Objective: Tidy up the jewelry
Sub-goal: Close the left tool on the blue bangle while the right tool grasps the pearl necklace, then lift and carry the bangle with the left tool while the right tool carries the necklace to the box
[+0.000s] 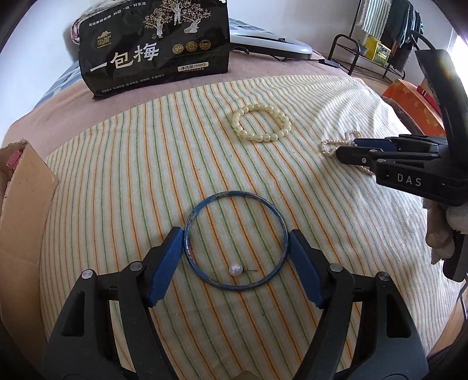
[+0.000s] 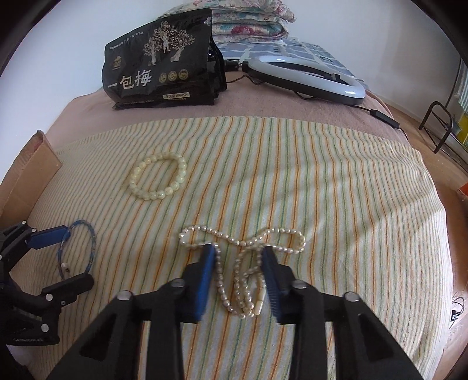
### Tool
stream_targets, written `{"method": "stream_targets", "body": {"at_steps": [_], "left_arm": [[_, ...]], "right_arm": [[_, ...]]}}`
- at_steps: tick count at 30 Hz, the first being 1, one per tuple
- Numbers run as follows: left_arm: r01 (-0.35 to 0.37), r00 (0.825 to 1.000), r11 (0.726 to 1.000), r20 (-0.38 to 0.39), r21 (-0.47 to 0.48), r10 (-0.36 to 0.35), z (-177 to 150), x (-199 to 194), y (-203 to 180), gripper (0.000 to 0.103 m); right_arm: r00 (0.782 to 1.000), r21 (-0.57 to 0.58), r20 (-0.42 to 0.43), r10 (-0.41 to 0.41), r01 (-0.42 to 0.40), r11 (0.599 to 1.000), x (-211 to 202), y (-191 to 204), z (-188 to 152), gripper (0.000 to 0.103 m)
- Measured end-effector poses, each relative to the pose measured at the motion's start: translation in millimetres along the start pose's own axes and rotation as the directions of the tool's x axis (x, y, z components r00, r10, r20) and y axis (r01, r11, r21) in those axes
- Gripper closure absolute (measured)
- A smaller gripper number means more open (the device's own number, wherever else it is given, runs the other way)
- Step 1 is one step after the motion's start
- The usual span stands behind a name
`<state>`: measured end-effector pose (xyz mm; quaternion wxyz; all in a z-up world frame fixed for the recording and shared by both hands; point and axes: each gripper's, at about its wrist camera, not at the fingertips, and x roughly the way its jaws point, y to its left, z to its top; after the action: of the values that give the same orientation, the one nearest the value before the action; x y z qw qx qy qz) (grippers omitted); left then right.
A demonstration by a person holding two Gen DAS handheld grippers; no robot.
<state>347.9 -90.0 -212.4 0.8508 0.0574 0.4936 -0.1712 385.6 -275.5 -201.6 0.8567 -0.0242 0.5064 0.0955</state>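
At six o'clock: left gripper (image 1: 235, 248) spread around blue bangle (image 1: 235, 240); right gripper (image 2: 238, 264) spread astride pearl necklace (image 2: 242, 242), clasp end blurred.

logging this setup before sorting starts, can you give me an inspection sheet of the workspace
surface: striped towel spread over a pinkish blanket.
job's things: blue bangle, a loose pearl earring lying inside it; cream bead bracelet; pearl necklace in loose loops.
clutter: black snack bag, cardboard box, folded quilts.
grippers: left claw open, straddling the bangle; right claw open around the necklace.
cables: ring light with its cord trailing off the bed.
surroundings: black metal rack, orange box.
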Motion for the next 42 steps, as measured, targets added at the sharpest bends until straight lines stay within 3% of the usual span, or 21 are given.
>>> {"method": "stream_targets", "body": {"at_steps": [1,2,7,19,42], "left_arm": [[0.005,1.000,1.000,0.001,-0.004,-0.005,0,0,1,0.029],[0.012,1.000,1.000,0.001,-0.009,-0.012,0,-1,1,0.029],[0.029,1.000,0.999,0.000,-0.021,-0.029,1,-5,3,0.029],[0.041,0.998,0.999,0.046,-0.034,-0.040,4,-32,6,0.029],[0.025,0.981,0.997,0.194,-0.077,-0.010,5,-136,36,0.029]], "right_arm": [[1.000,0.000,-0.005,0.020,-0.020,1.000,0,0,0,0.093],[0.999,-0.003,-0.008,0.031,-0.031,1.000,0,0,-1,0.097],[0.999,-0.010,-0.006,0.051,-0.051,0.999,-5,1,-3,0.102],[0.992,-0.009,0.097,0.083,-0.083,0.997,-54,2,5,0.102],[0.948,-0.041,0.285,0.142,-0.136,0.990,-168,35,27,0.102]]}}
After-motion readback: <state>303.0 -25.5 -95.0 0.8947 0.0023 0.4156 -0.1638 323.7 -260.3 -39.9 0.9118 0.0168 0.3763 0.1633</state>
